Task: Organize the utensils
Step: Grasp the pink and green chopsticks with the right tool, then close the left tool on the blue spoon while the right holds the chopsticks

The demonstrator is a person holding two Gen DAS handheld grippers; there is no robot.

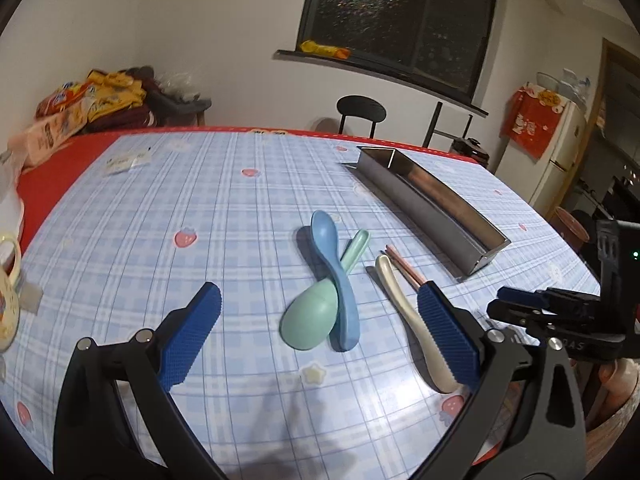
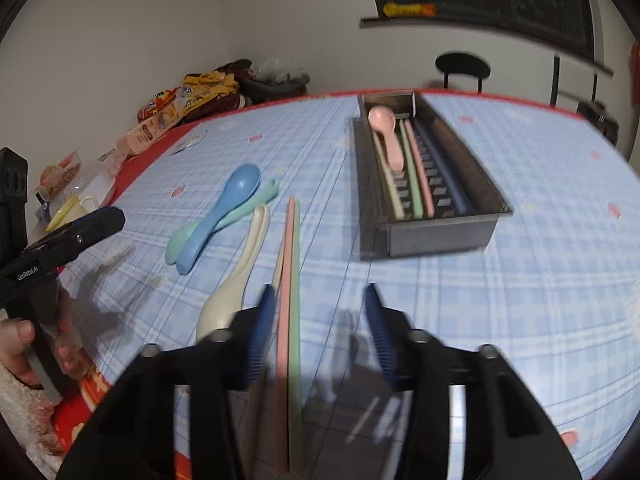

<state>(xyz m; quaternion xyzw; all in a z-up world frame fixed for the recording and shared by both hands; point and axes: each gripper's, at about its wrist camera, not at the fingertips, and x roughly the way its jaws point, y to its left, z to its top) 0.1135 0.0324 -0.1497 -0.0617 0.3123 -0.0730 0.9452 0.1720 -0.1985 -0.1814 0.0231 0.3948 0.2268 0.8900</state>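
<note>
My left gripper (image 1: pixel 326 316) hangs open and wide over the checked tablecloth. A blue spoon (image 1: pixel 334 268) lies crossed over a green spoon (image 1: pixel 310 316) between its fingers, untouched. A cream spoon (image 1: pixel 404 312) lies against the right finger. My right gripper (image 2: pixel 320 320) is open low over the table. A pink chopstick (image 2: pixel 283 312) and a green chopstick (image 2: pixel 295 312) lie between its fingers, close to the left pad; the right pad stands apart from them. The metal tray (image 2: pixel 440 236) at the far right holds a pink spoon (image 2: pixel 386 132) and several chopsticks.
Snack bags (image 1: pixel 80 108) are piled at the back left corner. A cup (image 2: pixel 74 208) and a glass bowl stand at the left edge. A black chair (image 1: pixel 360 114) is behind the table. A hand (image 2: pixel 20 344) holds the left gripper (image 2: pixel 76 232).
</note>
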